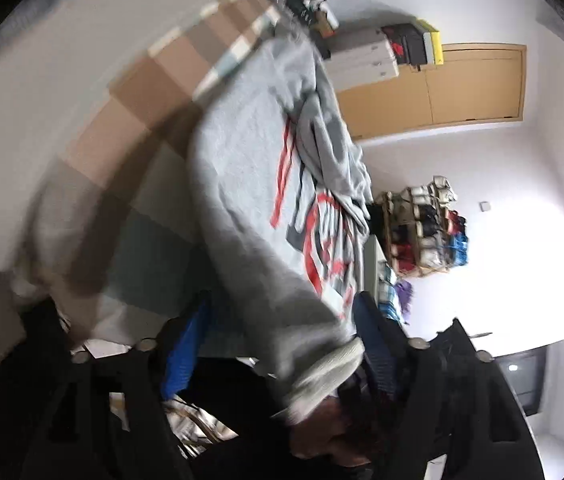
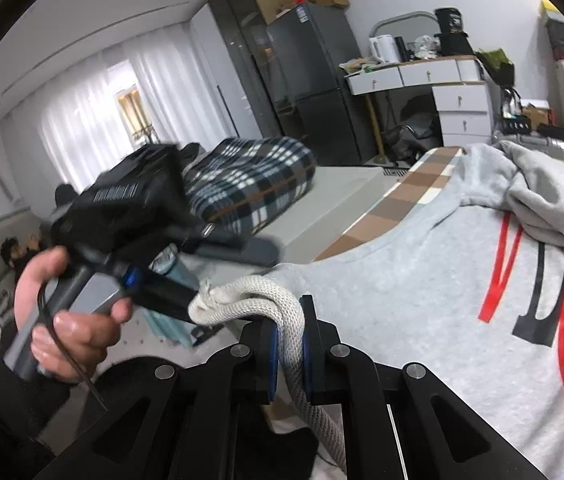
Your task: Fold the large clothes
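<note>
A large grey sweatshirt (image 2: 421, 280) with red and black lettering lies on the checked bed cover (image 2: 405, 188); it also shows in the left wrist view (image 1: 250, 184). My right gripper (image 2: 289, 344) is shut on its ribbed hem (image 2: 282, 300) at the near corner. My left gripper (image 1: 278, 344) has its jaws wide apart, with the ribbed hem (image 1: 329, 368) lying between them against the right finger. The left gripper also shows in the right wrist view (image 2: 170, 292), held in a hand just left of the hem. A sleeve (image 2: 553, 200) is bunched on the sweatshirt.
A plaid pillow (image 2: 254, 184) lies on the bed beyond the left gripper. A white desk with drawers (image 2: 441, 92) and a grey fridge (image 2: 313, 92) stand behind. A shoe rack (image 1: 425, 228) and wooden door (image 1: 441, 92) are in the left wrist view.
</note>
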A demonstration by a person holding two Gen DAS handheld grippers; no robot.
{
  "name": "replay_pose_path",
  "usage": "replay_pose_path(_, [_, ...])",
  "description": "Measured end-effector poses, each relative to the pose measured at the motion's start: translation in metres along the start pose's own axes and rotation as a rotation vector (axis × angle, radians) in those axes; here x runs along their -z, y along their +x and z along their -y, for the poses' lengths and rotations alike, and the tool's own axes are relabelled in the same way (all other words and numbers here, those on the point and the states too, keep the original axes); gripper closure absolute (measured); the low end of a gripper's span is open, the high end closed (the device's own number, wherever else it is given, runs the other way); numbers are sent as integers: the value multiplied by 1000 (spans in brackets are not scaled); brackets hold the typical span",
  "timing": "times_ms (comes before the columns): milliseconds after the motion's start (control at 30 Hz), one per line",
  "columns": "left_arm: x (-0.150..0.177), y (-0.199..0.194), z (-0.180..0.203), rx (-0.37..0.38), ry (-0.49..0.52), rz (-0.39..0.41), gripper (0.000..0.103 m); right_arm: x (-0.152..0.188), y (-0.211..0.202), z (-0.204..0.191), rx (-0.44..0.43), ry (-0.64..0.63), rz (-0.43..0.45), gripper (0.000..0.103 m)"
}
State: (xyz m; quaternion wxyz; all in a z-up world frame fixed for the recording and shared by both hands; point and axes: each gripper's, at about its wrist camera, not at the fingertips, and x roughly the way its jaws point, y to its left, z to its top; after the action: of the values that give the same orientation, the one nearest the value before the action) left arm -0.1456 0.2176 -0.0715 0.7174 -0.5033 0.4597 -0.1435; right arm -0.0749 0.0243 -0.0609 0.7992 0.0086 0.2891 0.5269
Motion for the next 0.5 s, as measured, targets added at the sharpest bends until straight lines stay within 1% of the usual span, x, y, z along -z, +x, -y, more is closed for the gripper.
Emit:
replay_pose_path(67, [0,7,-5,18,-34,-29,31,5,2,-8,4,-41,-2,94])
replay_pose_path(100, [-1,13,-7,15,-48,-51,31,8,4,-11,4,-56,-6,94])
replay_pose_path(167, [-2,21,-12,18,-74,-71,31,12,6,-16,3,-79,-14,94])
replay_pose_path(233, [-3,25,-13,30,-75,-101,32,16,7,-21,-9,-107,-21,94])
replay_pose_path(267, [-2,28,-13,38,-74,-130,37,18,7,-24,1,-119,-23,94])
replay_pose_path(300, [-1,31,-14,33,-80,-155,47,20,7,-26,9,-129,-27,94])
replay_pose_path(333, [0,31,-15,20,-80,-159,74,22,8,-27,12,-133,-36,93])
replay_pose_path(367, [0,30,-13,8,-55,-162,96,23,9,-28,15,-131,-49,93])
replay_pose_path(400, [1,28,-12,5,-47,-158,100,25,10,-27,16,-124,-59,93])
replay_pose_path(467, [2,23,-14,34,-63,-156,101,28,10,-27,30,-104,-78,93])
replay_pose_path(500, [1,20,-14,48,-72,-149,102,31,8,-25,39,-72,-90,93])
